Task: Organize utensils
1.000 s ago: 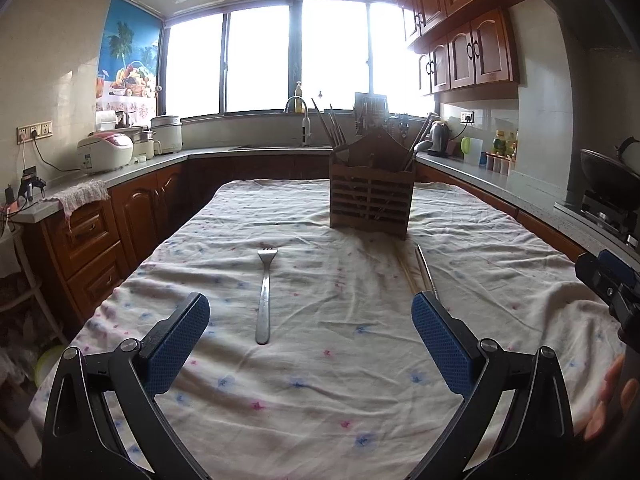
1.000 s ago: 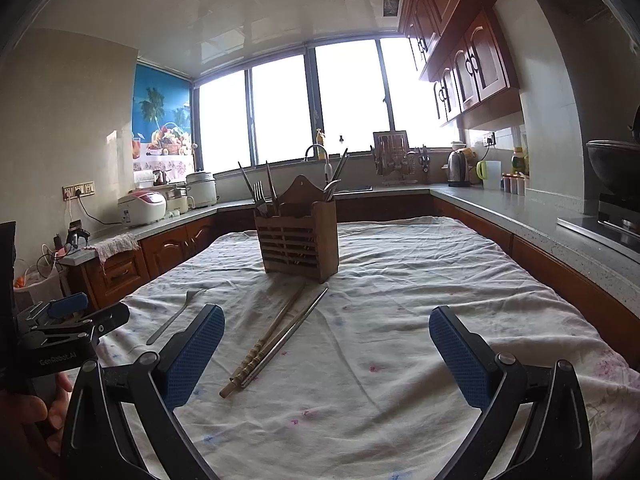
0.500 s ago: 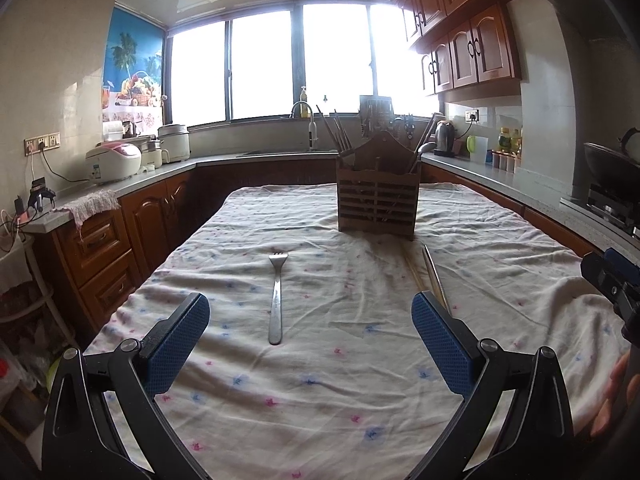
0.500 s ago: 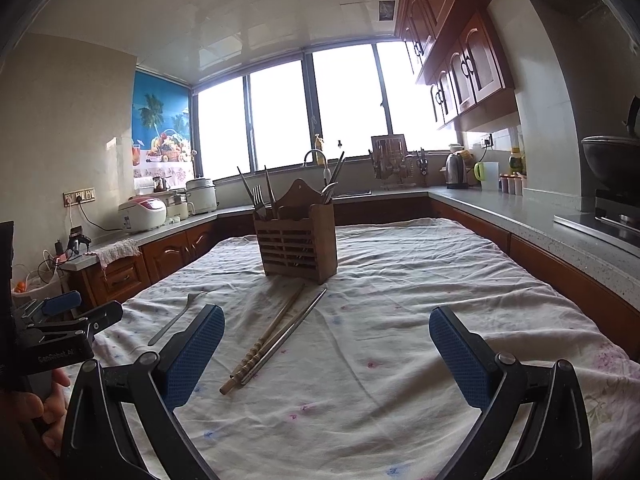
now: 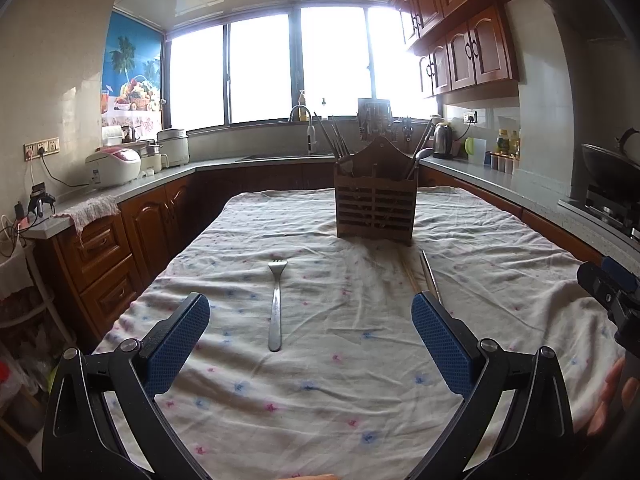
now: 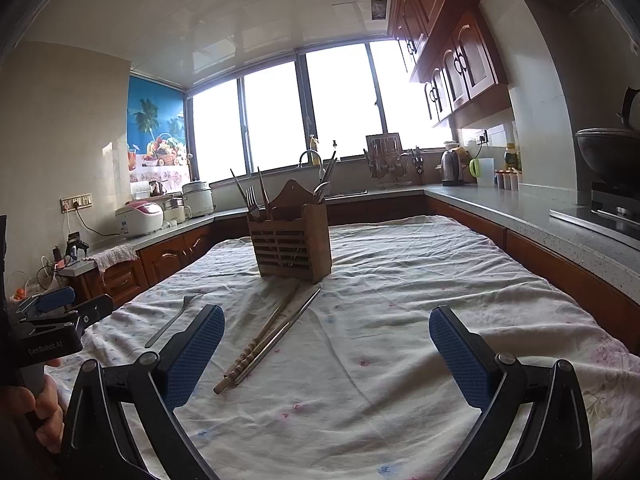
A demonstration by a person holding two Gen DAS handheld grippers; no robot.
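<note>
A steel fork [image 5: 276, 304] lies on the flowered tablecloth [image 5: 340, 380], tines pointing away, just ahead of my left gripper [image 5: 310, 340], which is open and empty. Beyond it stands a wooden utensil caddy [image 5: 375, 210] with several utensils upright in it. Wooden and metal chopsticks [image 6: 268, 338] lie in a bundle in front of the caddy [image 6: 291, 246], ahead and left of my right gripper [image 6: 326, 350], also open and empty. The fork [image 6: 170, 322] shows at the left in the right wrist view. In the left wrist view the chopsticks [image 5: 426, 276] are partly hidden behind the right finger.
Grey countertops [image 5: 516, 188] with wooden cabinets run around the table. A rice cooker [image 5: 113, 166], a kettle [image 6: 450, 168] and a wok on a stove [image 6: 608, 156] stand on them. A hand [image 6: 38, 404] holds the other gripper at each view's edge.
Both grippers have tilted upward and drawn slightly toward the table, so the fork and chopsticks sit lower and closer in view. The fork, chopsticks and caddy have not moved.
</note>
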